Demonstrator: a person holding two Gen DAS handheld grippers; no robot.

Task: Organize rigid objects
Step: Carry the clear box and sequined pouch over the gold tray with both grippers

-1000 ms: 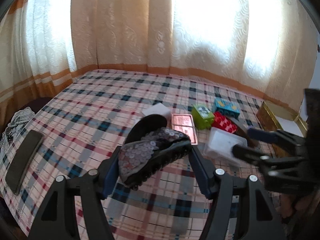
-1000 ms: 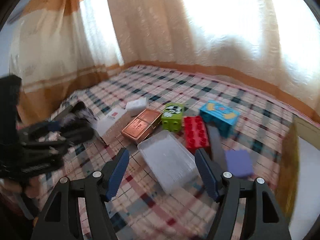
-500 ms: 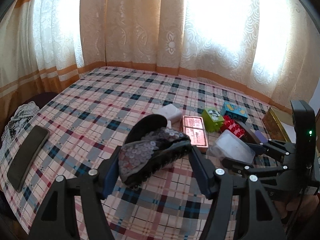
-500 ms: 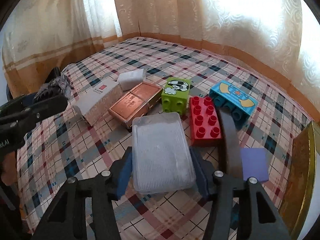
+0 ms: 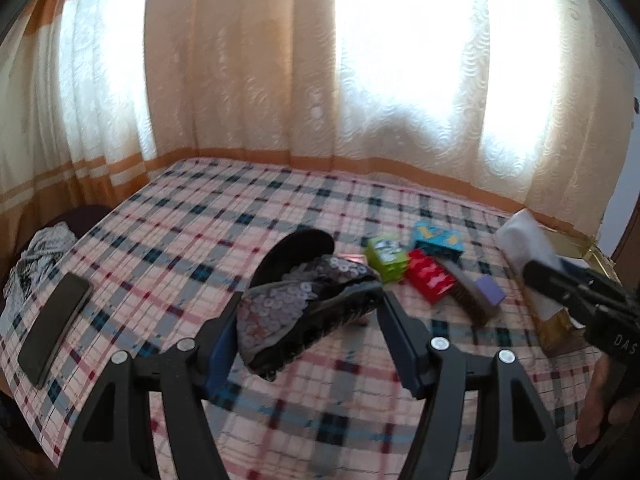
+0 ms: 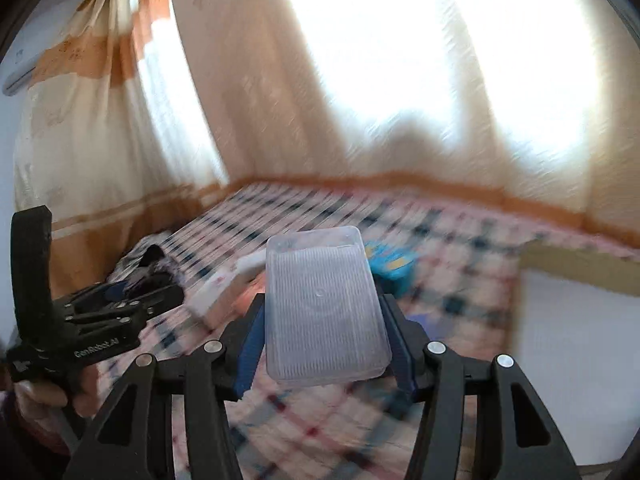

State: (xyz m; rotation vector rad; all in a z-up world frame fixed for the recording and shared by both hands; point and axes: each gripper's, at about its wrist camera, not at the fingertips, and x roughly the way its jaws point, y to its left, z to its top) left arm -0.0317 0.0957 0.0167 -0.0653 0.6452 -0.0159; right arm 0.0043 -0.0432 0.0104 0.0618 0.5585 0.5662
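Observation:
My left gripper is shut on a black sequined shoe and holds it above the plaid bed. My right gripper is shut on a clear plastic box, lifted off the bed; it also shows at the right of the left wrist view. A green block, a red block, a blue block, a brush and a purple piece lie on the bed. The left gripper shows at the left of the right wrist view.
A gold tin box sits at the bed's right edge. A black phone and a patterned cloth lie at the left. Curtains hang behind the bed. A white carton lies beyond the clear box, blurred.
My right gripper closed on the clear plastic box and lifted it up and to the right, toward the gold tin. The left gripper kept holding the shoe, shifting slightly.

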